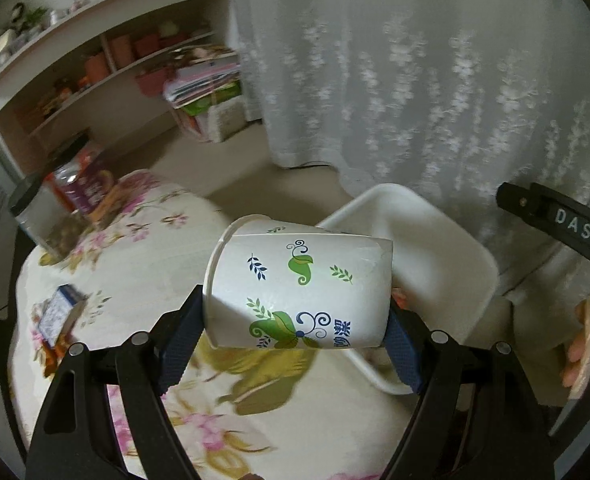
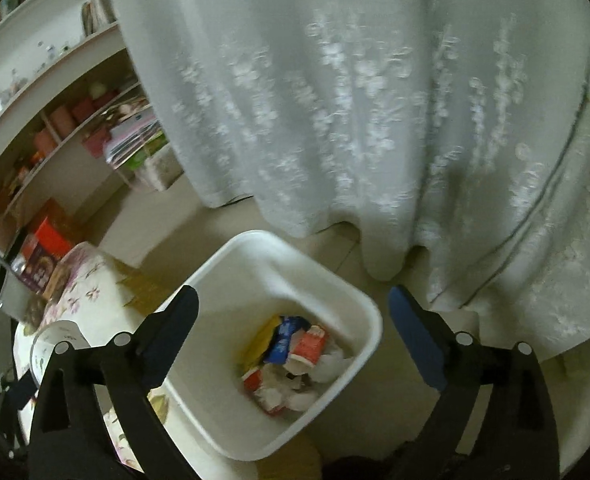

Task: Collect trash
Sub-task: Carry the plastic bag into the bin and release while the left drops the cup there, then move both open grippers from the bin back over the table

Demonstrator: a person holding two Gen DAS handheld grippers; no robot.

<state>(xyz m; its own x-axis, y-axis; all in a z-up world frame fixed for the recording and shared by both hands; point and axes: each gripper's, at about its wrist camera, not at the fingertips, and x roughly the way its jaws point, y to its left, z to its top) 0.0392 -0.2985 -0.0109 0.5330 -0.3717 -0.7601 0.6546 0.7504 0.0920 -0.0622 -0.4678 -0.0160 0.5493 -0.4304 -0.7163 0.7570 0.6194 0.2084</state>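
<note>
Paper cup [image 1: 299,288], white w/ green-and-blue leaf print, lies sideways between the blue pads of the left gripper [image 1: 297,324], jaws clamped on its rim end and its base end; held this way it rides clear above the floral-cloth table [image 1: 143,280], mouth toward the left, probably so it can be carried over and let fall. Just beyond and to the right stands the white bin [image 2: 335,284], beside the table edge, already holding crumpled wrappers & tissue [image 2: 291,360] (red, blue, yellow, white). Right gripper [image 2: 293,344] hangs over the bin opening, jaws wide apart, nothing between them. Judgement: cup is en route to the bin; the right gripper above the opening may crowd the drop. Other items: small box [image 1: 57,314] and jar w/ dark lid [image 1: 39,216] on the table, left side; shelves [image 1: 107,60] behind; lace curtain [image 1: 415,80] close behind the bin.
</note>
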